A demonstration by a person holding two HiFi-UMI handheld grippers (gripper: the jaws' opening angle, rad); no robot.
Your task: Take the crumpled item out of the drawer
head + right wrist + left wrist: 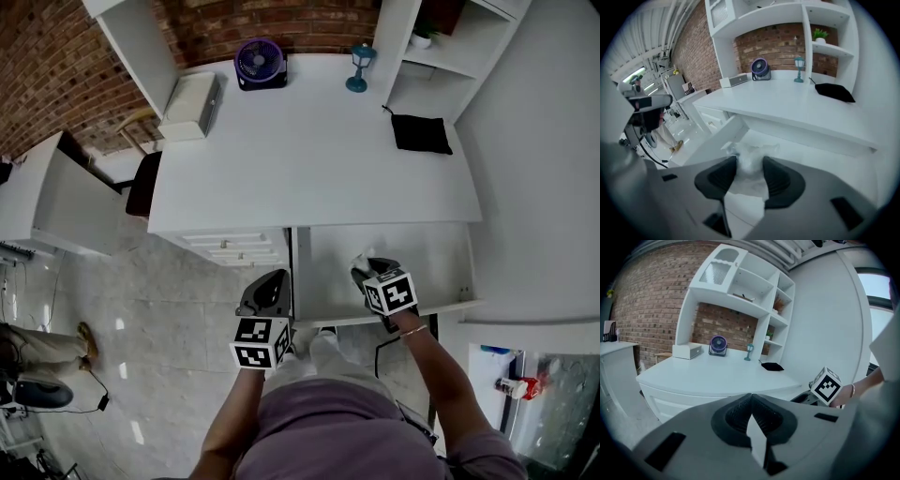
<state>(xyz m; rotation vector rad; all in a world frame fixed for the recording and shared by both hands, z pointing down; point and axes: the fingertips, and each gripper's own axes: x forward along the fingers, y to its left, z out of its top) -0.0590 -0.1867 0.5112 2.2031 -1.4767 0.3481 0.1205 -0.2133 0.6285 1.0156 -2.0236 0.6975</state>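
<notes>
The right gripper (pixel 373 270) pinches one crumpled white thing (pixel 364 258) between its two pads. It holds it over the open drawer (pixel 427 262), near the drawer's front edge and left of the middle. In the right gripper view the white thing (pixel 754 151) bulges out past the pads (pixel 721 174), with the drawer's bare floor behind it.

The left gripper (pixel 267 286) is just outside the drawer's front left corner. Its jaws are pressed together with nothing in them.

The desk (pixel 309 159) hangs over the back of the drawer. On the desk there are four things:
- One purple fan (pixel 260 62) at the back edge.
- One small blue lamp (pixel 358 66) beside the fan.
- One white box (pixel 190 105) at the back left corner.
- One black cloth (pixel 420 133) by the right edge, under the shelves.

All four are well apart from the grippers.
</notes>
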